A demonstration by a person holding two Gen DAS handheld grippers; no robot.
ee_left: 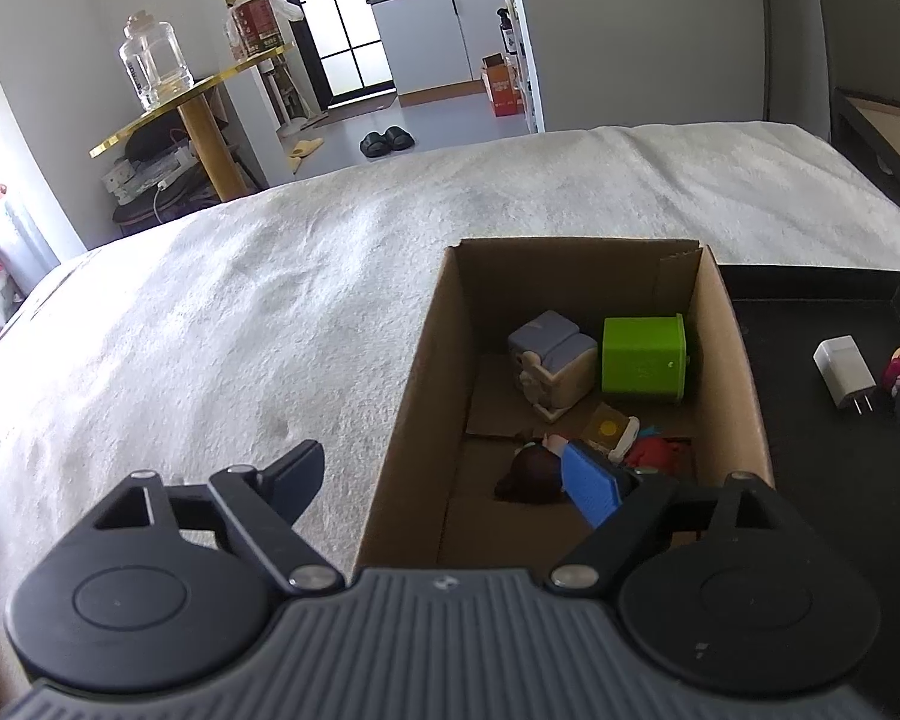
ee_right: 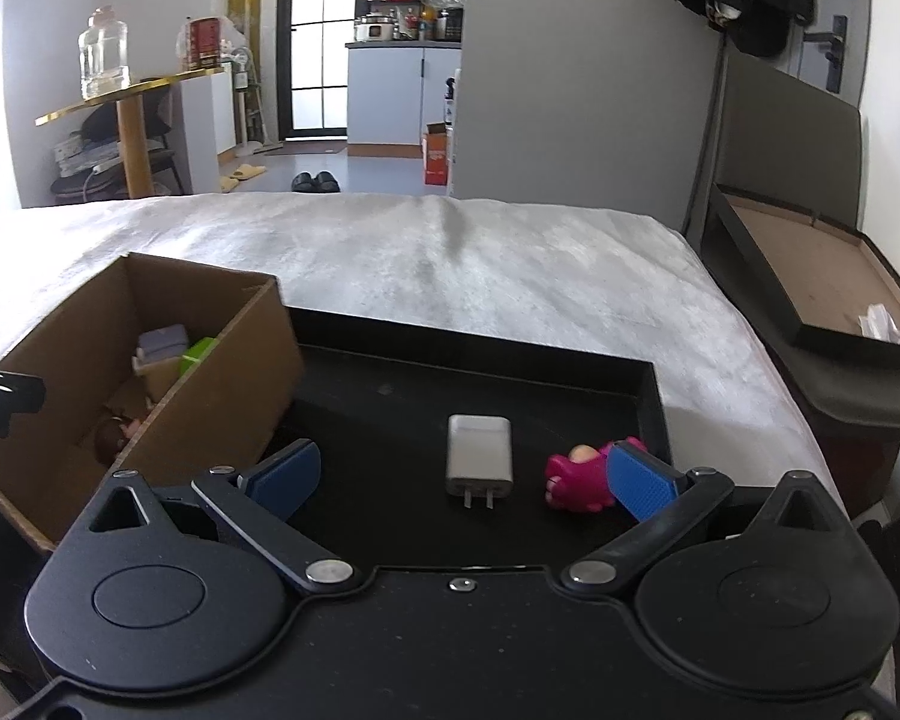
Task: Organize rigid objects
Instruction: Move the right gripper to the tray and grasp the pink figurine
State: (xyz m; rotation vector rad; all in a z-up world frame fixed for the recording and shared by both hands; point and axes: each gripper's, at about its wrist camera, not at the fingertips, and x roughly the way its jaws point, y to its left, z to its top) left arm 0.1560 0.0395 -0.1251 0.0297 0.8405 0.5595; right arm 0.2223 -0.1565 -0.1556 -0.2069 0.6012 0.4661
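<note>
An open cardboard box [ee_left: 426,372] sits on the white bedspread [ee_left: 210,312]. It holds a green cube [ee_left: 642,360], a grey and beige figurine [ee_left: 549,360], a dark-haired doll [ee_left: 531,474] and a red toy [ee_left: 654,450]. My left gripper [ee_left: 444,468] is open astride the box's left wall, with one finger over the bedspread and the blue pad [ee_left: 588,480] inside the box by the doll. On the black tray [ee_right: 570,378] lie a white charger [ee_right: 480,453] and a pink toy [ee_right: 573,477]. My right gripper [ee_right: 462,468] is open over the tray, with the charger between its fingers and untouched.
The box [ee_right: 222,378] stands against the tray's left side. A flat dark box [ee_right: 810,276] with a brown floor lies beside the bed at the right. Behind the bed stand a gold table [ee_right: 120,96] with a glass jar [ee_right: 103,54], and slippers [ee_right: 315,181] lie on the floor.
</note>
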